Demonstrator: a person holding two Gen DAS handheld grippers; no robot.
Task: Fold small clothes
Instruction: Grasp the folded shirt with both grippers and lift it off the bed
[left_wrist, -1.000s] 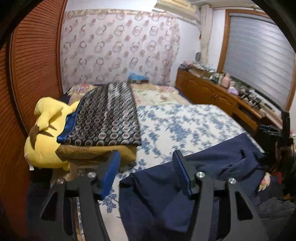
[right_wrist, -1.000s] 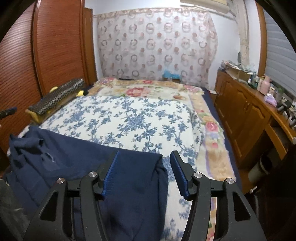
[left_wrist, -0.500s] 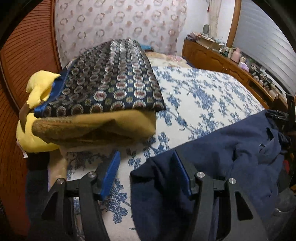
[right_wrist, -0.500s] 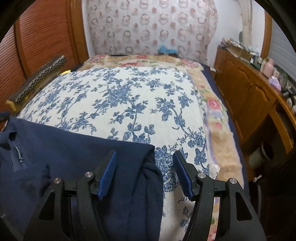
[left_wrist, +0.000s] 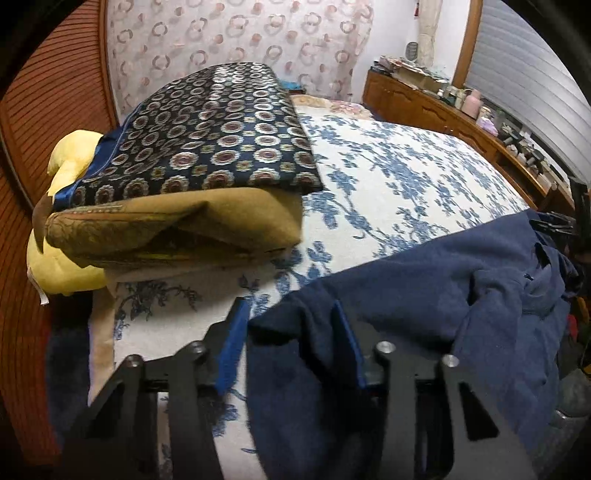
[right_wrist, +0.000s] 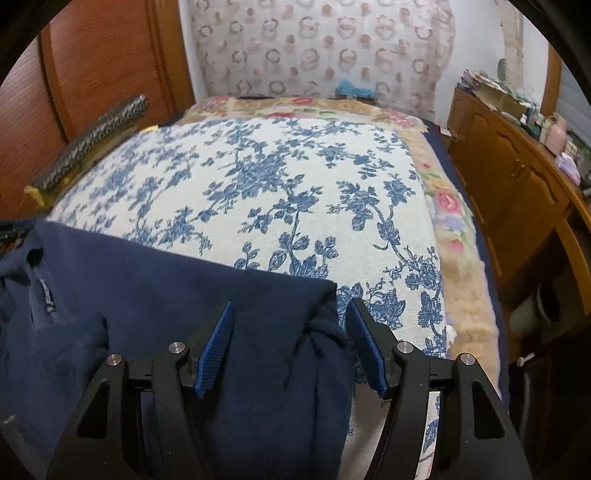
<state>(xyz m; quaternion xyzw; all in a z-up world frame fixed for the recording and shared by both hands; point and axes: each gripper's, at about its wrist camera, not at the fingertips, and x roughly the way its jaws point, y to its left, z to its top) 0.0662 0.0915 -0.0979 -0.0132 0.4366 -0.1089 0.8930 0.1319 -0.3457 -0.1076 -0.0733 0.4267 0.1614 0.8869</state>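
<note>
A navy blue garment (left_wrist: 424, 306) lies rumpled across the near edge of the bed; it also shows in the right wrist view (right_wrist: 147, 295). My left gripper (left_wrist: 291, 325) is open, low over the bed, with the garment's left corner lying between its blue-padded fingers. My right gripper (right_wrist: 291, 321) is open, with the garment's right corner between its fingers. Neither gripper has closed on the cloth.
The bed has a white and blue floral cover (right_wrist: 277, 177). A stack of folded blankets (left_wrist: 207, 147) on a yellow plush toy (left_wrist: 62, 266) sits at the left edge by the wooden wardrobe (right_wrist: 103, 55). A wooden dresser (right_wrist: 517, 177) with clutter runs along the right.
Both grippers have dropped lower and moved forward toward the bed. The garment's corners now sit between the open fingers on each side.
</note>
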